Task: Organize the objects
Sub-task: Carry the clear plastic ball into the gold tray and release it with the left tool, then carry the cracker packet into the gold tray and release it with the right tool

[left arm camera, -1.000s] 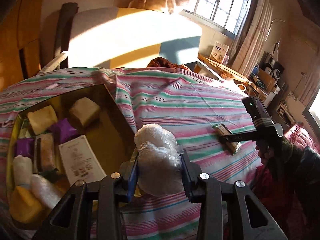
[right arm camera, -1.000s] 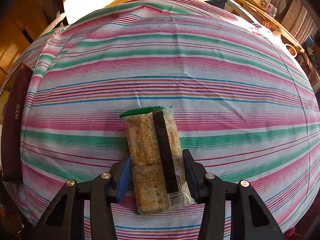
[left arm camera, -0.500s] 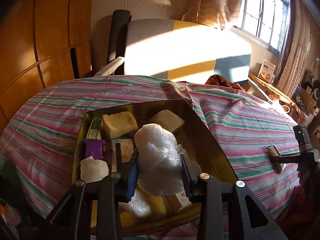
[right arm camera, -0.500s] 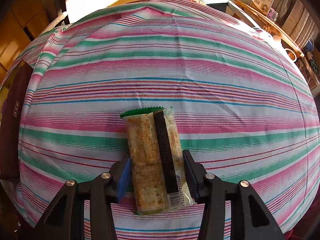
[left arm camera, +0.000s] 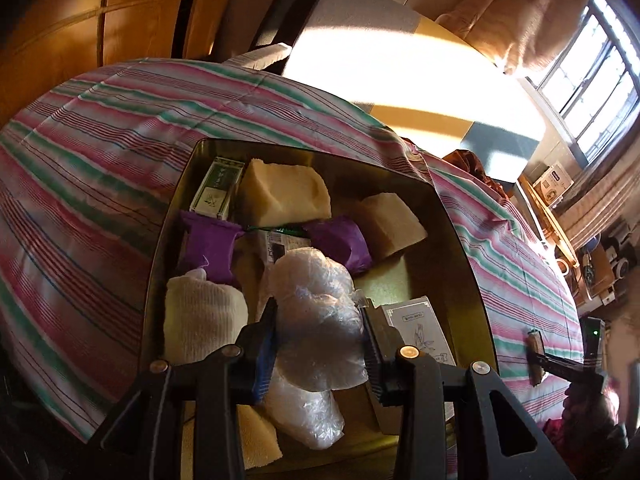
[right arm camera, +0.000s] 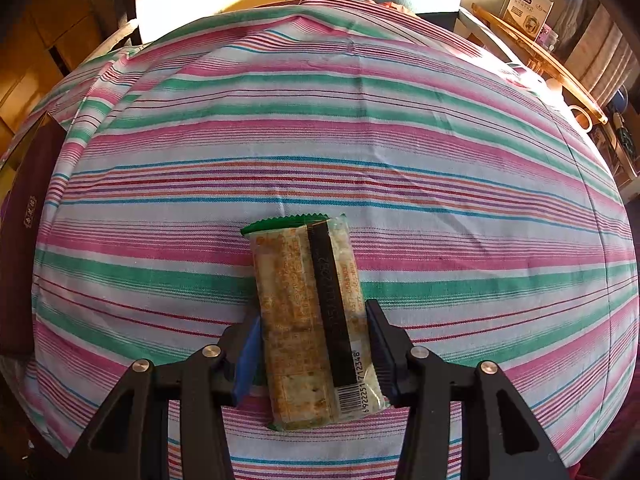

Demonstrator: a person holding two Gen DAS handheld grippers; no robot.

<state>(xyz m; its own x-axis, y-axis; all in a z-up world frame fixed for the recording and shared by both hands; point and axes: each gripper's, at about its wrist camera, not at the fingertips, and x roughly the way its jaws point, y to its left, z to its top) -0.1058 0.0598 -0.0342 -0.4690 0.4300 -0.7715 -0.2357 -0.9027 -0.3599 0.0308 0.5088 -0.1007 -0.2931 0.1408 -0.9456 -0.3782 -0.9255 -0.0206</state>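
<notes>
My left gripper [left arm camera: 318, 334] is shut on a clear plastic-wrapped bundle [left arm camera: 316, 312] and holds it over the open metal tin [left arm camera: 460, 248]. The tin holds yellow sponge blocks [left arm camera: 284, 196], purple pouches [left arm camera: 210, 246], a white gauze roll [left arm camera: 202, 320], small printed boxes [left arm camera: 420, 328] and another plastic bundle [left arm camera: 304, 412]. My right gripper [right arm camera: 314, 342] is shut on a cracker packet [right arm camera: 308, 316] with a green end, which lies on the striped cloth [right arm camera: 320, 140]. In the left wrist view the right gripper [left arm camera: 538, 356] and its packet show far right.
The striped cloth [left arm camera: 88, 168] covers the whole bed around the tin. A dark maroon lid or box [right arm camera: 24, 240] lies at the left edge of the right wrist view. A chair [left arm camera: 360, 40], wooden cabinets, a window and cluttered shelves [left arm camera: 560, 200] stand beyond the bed.
The left gripper has swung with its plastic bundle from over the cloth beside the tin to above the tin's contents, rolling as it went. The right gripper and packet have stayed put.
</notes>
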